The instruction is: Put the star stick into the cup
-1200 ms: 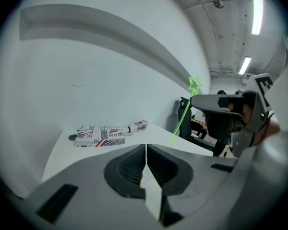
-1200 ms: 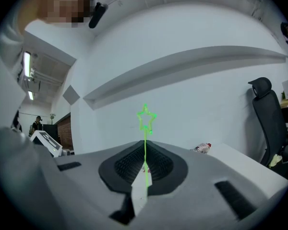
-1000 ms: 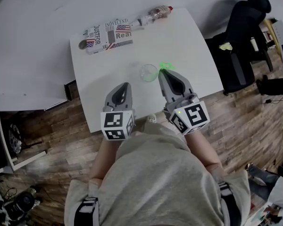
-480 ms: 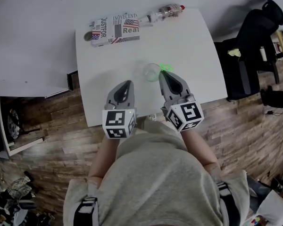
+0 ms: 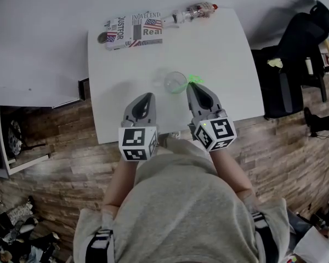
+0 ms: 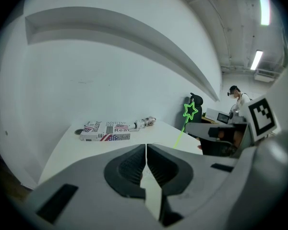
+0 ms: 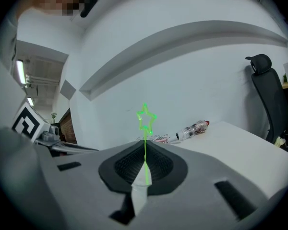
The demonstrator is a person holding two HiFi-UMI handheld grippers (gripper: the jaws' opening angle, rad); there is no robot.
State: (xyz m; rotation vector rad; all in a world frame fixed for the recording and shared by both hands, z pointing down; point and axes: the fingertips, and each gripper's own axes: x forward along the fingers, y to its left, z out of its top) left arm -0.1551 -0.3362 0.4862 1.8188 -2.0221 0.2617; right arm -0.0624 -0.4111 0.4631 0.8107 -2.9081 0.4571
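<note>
Right tongs [image 5: 193, 86] clamp the star stick [image 7: 145, 128] just right of the cup [image 5: 175, 83]; I'd centre it over the cup before letting go. Left tongs [image 5: 147, 96] are closed, empty.

**Stick mostly covered, small things unclear**

In the head view the right gripper [image 5: 194, 85] covers nearly all of the star stick [image 5: 193, 78]. Only a green scrap shows, just right of the cup [image 5: 175, 83]. In the right gripper view the stick's lower end is lost between the closed jaws. Far beyond the cup, a dark round thing [image 5: 102, 38] at the left end of the box [image 5: 134, 30] is too small to tell. The label on the bottle [image 5: 193, 10] cannot be read.
</note>
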